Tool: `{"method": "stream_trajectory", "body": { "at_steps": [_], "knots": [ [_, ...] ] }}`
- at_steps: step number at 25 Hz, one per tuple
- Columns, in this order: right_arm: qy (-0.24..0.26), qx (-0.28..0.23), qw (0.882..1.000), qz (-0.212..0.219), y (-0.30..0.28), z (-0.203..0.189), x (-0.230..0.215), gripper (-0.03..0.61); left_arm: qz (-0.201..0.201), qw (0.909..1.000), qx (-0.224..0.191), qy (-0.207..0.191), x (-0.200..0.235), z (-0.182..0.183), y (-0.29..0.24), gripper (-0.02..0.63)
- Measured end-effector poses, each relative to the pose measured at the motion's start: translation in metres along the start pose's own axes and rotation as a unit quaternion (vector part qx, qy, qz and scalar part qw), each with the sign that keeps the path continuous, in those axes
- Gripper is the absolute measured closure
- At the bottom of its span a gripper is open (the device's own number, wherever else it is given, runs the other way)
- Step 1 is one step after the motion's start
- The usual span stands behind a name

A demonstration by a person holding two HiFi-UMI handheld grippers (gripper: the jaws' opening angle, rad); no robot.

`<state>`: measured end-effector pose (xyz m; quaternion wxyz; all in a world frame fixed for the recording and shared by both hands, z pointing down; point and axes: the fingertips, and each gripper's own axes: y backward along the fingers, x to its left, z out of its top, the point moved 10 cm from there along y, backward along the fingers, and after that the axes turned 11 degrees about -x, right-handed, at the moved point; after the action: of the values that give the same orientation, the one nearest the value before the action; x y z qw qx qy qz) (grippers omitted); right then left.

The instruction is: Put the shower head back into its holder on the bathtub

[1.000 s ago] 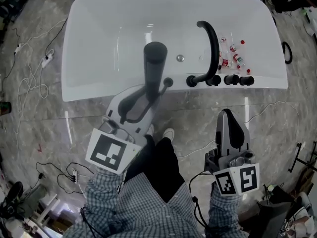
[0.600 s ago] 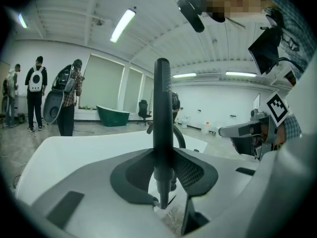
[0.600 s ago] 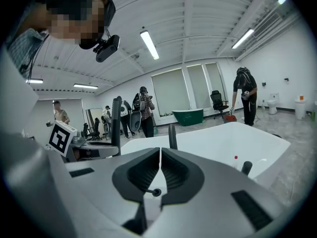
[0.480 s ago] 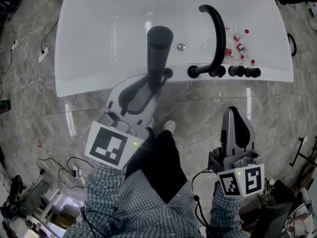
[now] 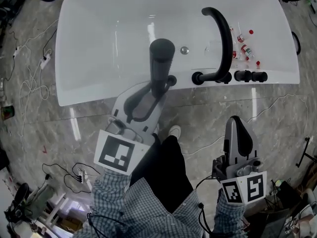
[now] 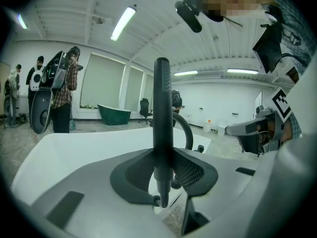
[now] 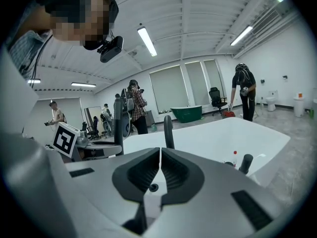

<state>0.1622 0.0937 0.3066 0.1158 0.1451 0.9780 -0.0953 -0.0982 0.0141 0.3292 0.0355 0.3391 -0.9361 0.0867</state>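
My left gripper (image 5: 154,92) is shut on the handle of the black shower head (image 5: 161,63), which stands upright over the near rim of the white bathtub (image 5: 99,43). Its lower end hangs just left of the small black holder (image 5: 172,80) on the rim. In the left gripper view the shower head (image 6: 162,118) rises straight up between the pads of the left gripper (image 6: 163,185). My right gripper (image 5: 238,139) is shut and holds nothing, low over the floor in front of the tub. The right gripper (image 7: 159,158) has its jaws pressed together.
A black arched faucet (image 5: 221,38) and black knobs (image 5: 250,76) sit on the rim right of the holder. Small red-capped bottles (image 5: 245,43) lie in the tub's right corner. Cables (image 5: 29,78) trail on the marble floor at left. People stand in the background (image 6: 62,90).
The left gripper and shower head have shifted slightly right, so the lower end is a little closer to the holder. The right gripper has stayed shut over the floor.
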Motion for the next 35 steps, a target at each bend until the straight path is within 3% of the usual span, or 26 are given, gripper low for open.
{"method": "stream_trajectory", "body": {
  "at_steps": [12,35],
  "knots": [
    [-0.001,0.016,1.0,-0.001,-0.013,-0.011,-0.006,0.557,0.011,0.9993,-0.002,0.035,0.015,-0.024,-0.014,0.491],
    [-0.023,0.038,0.999,-0.016,-0.031,-0.045,-0.035,0.557,0.026,0.9979,-0.007,0.059,0.037,-0.073,-0.051,0.491]
  ]
}}
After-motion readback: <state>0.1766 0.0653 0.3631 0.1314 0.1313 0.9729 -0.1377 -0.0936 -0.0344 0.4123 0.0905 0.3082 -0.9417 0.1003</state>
